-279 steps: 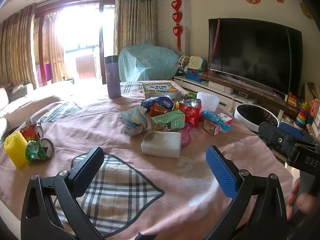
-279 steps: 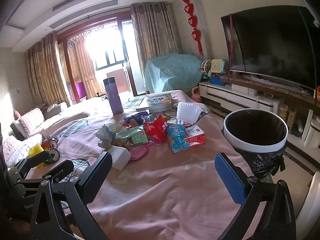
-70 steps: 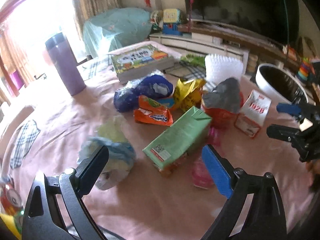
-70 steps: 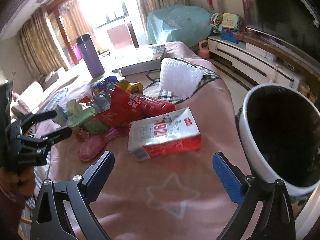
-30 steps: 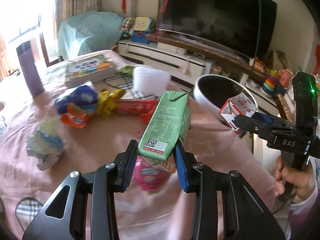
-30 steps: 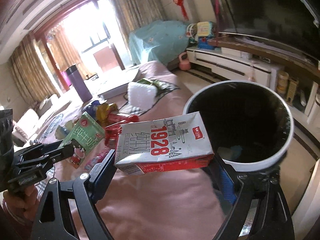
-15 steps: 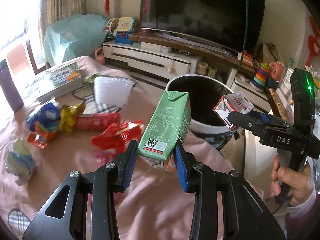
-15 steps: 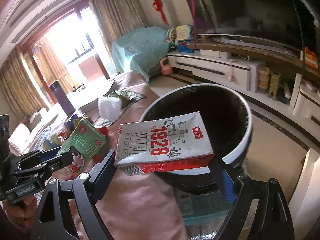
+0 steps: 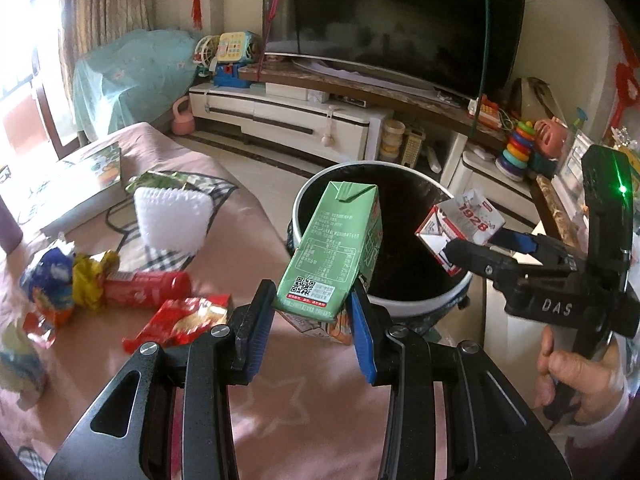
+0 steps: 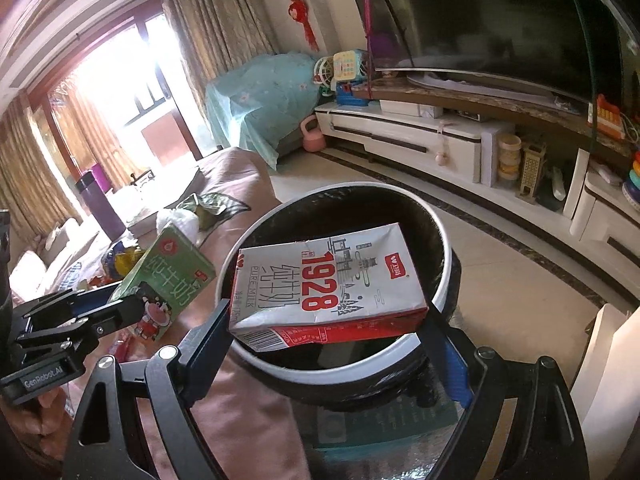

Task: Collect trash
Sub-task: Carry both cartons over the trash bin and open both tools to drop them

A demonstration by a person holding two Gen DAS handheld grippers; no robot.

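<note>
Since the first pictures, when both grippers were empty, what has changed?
The left gripper has picked the green carton off the pink tablecloth, and the right gripper has picked up the red and white milk carton. Both now hold them at the bin, neither dropped yet. The wrappers and white foam net stay on the table.

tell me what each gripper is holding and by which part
The left gripper clamps the green milk carton by its bottom end; the right gripper pinches the white and red 1928 milk carton across its two ends.
</note>
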